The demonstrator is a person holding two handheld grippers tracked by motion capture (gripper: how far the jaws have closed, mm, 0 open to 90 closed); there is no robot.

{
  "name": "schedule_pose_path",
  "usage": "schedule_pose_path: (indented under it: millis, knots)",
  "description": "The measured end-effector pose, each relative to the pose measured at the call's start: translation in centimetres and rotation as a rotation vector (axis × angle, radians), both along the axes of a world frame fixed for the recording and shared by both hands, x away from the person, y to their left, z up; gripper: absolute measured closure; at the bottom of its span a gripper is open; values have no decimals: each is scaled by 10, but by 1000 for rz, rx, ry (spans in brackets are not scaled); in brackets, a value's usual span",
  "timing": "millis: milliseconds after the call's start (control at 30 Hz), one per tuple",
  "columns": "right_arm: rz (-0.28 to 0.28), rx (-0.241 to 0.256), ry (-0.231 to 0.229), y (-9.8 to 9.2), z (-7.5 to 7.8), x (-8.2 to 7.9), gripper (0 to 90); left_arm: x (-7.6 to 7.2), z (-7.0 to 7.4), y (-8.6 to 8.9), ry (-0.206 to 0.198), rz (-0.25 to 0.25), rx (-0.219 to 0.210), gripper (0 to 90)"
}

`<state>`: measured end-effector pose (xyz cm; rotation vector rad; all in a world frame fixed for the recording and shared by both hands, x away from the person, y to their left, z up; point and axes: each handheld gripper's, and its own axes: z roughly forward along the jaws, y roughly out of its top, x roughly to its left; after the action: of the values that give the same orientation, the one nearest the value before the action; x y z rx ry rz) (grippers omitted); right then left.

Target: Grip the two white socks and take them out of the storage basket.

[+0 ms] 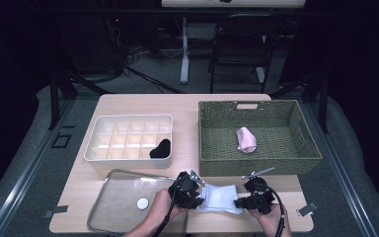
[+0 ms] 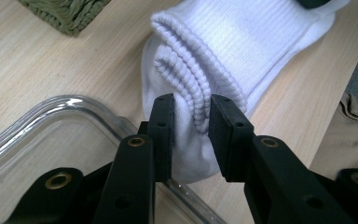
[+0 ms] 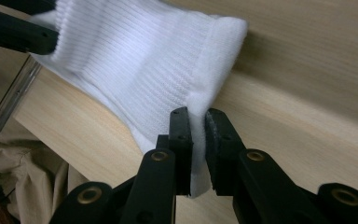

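Pinching both ends of a white sock, the two grippers hold it stretched along the near edge of the table. The left gripper has its jaws narrowed on the bunched ribbed cuff, cloth squeezed between the pads. The right gripper has its jaws nearly closed on the thin folded edge at the opposite end.

Handling judgement: the sock is light, soft and limp, not fragile. It will sag and fold wherever unsupported, and knit fabric can creep out of a shallow pinch. The thick cuff roll and the doubled hem are the sound places to grip.

Pose: in the high view both hands come in from the near edge. The left gripper and right gripper point inward toward each other, with the sock between them.

Surroundings: a clear glass tray lies just left of the sock. A white divided box holding a black item sits farther left. A woven basket with a pink roll stands at the far right.
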<state>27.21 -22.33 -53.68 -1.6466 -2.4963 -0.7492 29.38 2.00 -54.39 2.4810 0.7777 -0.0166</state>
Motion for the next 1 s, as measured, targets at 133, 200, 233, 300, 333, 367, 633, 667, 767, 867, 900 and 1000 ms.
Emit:
schedule_pose_path:
  millis: [133,200,233,300,333,367,633,667,767,867,900,1000]
  knots:
    - [-8,6,-35,-2,7,-2,821,2,-3,-3,9,-2,-5,723]
    - [-11,9,-55,-2,10,-4,822,3,-3,-3,9,0,-8,723]
    - [-6,13,-68,-2,12,-4,823,4,-3,-3,12,-1,-13,723]
    - [0,16,-83,-1,15,-5,823,6,-5,-2,19,8,-25,722]
    - [3,19,-96,0,17,-6,824,6,-5,-2,15,12,-19,722]
    - [8,18,-110,1,18,-7,825,7,-5,-2,20,9,-25,721]
    - [44,42,-188,12,33,-13,826,9,-6,-3,19,6,-33,722]
    - [51,41,-198,15,34,-14,826,9,-6,-3,23,8,-36,721]
    - [74,52,-216,24,36,-16,826,10,-8,-3,23,18,-43,723]
    - [92,49,-225,31,38,-17,826,11,-10,-3,25,27,-62,725]
    - [89,50,-233,31,39,-18,826,11,-10,-4,23,25,-63,725]
    - [85,59,-247,32,42,-19,826,10,-10,-5,31,18,-71,725]
